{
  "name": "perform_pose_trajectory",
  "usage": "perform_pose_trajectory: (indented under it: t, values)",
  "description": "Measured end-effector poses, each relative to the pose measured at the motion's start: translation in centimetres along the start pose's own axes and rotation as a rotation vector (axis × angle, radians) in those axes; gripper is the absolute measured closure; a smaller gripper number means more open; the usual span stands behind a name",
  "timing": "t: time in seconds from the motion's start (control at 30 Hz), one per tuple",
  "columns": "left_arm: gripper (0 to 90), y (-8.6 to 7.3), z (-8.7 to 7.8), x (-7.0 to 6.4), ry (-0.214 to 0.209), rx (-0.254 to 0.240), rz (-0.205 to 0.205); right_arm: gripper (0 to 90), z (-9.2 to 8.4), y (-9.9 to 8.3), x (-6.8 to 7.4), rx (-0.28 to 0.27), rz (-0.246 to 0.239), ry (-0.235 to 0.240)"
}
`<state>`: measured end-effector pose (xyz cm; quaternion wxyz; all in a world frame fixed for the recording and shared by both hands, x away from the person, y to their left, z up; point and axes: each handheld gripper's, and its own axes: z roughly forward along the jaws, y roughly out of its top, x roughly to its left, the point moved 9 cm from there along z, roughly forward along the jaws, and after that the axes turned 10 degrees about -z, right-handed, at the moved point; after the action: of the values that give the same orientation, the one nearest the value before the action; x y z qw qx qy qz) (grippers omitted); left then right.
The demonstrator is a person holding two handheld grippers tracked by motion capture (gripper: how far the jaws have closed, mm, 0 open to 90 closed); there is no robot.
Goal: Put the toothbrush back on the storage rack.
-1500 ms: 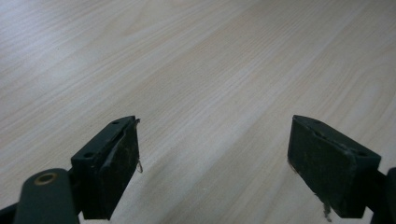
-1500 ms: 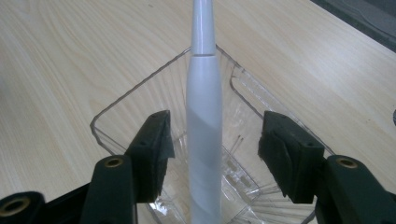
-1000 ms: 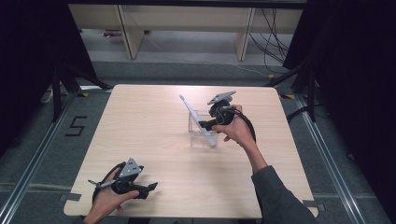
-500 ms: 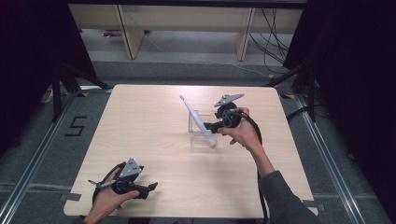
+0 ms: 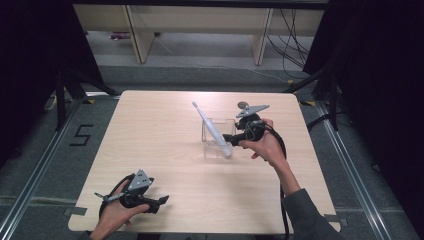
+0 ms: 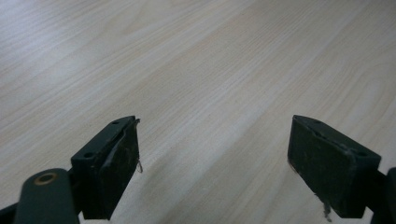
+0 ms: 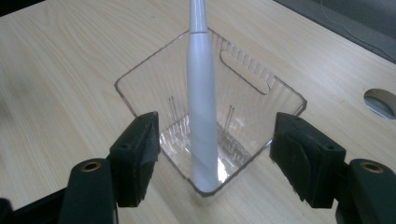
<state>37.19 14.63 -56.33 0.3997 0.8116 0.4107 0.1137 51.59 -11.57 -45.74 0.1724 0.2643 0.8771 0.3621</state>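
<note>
Right gripper (image 5: 231, 138) back, toothbrush (image 7: 201, 116) freed

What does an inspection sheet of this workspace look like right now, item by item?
Surface: pale wood table, bare apart from the job's things.
Job's things: white electric toothbrush leaning in a clear plastic bin, head sticking out past the rim.
Clutter: nothing seen.
Grippers: right gripper open, jaws either side of the bin's near corner, jaws just been opening; left gripper open over bare wood.
Cables: black cable trailing along the right forearm.
Surroundings: dark curtains, shelf unit behind, floor marked 5.
</note>
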Motion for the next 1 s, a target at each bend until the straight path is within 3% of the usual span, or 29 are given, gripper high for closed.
perform_pose_trajectory:
  t: [0.1,0.2,0.23,0.27,0.37,0.4,0.47,0.7,0.8,0.83,0.87,0.9,0.97,1.0]
  values:
    - [16.1,0.0,0.0,0.0,0.0,0.001,0.002,33.0,-0.2,-0.3,-0.1,-0.001,-0.021,-0.003]
    - [16.1,0.0,0.0,0.0,0.001,0.001,0.001,32.7,-0.4,-0.5,0.1,0.0,0.008,-0.002]
    - [16.1,0.0,0.0,0.0,0.001,0.001,0.001,32.7,-0.4,-0.5,-0.1,-0.008,-0.014,-0.002]
    - [16.1,0.0,0.0,0.0,0.001,0.001,0.002,32.6,-0.6,-0.6,0.1,-0.006,0.011,-0.002]
    - [16.1,0.0,0.0,0.1,0.005,-0.002,0.008,32.3,-0.7,-0.7,0.0,-0.015,0.012,-0.009]
    - [16.1,0.0,0.0,0.0,0.001,0.002,0.005,32.3,-0.8,-0.8,-0.1,-0.009,-0.012,-0.005]
    - [16.2,0.0,0.0,0.0,0.002,0.001,0.002,32.0,-0.8,-0.9,0.1,-0.02,0.025,-0.012]
    - [16.1,0.0,0.0,0.1,0.01,-0.002,0.012,30.5,-1.5,-1.3,0.3,-0.015,0.0,0.0]
    - [16.2,0.0,0.1,0.1,0.011,-0.002,0.01,29.4,-1.5,-1.3,0.3,-0.051,0.009,-0.018]
    - [16.1,0.0,0.0,0.2,0.013,-0.001,0.016,28.9,-1.8,-1.6,0.4,-0.029,0.014,-0.012]
    - [16.1,0.0,0.1,0.2,0.012,-0.001,0.015,28.3,-1.8,-1.5,0.6,-0.042,0.032,-0.007]
    - [16.1,0.0,0.1,-0.1,0.002,-0.008,-0.004,27.9,-1.9,-1.7,0.4,-0.035,0.012,-0.005]
    - [16.1,0.0,0.1,-0.1,0.002,-0.007,-0.004,27.7,-2.0,-1.9,0.5,-0.041,0.027,-0.014]
    - [16.1,0.0,0.1,-0.1,0.003,-0.006,-0.002,27.6,-2.1,-2.0,0.3,-0.043,0.006,-0.014]
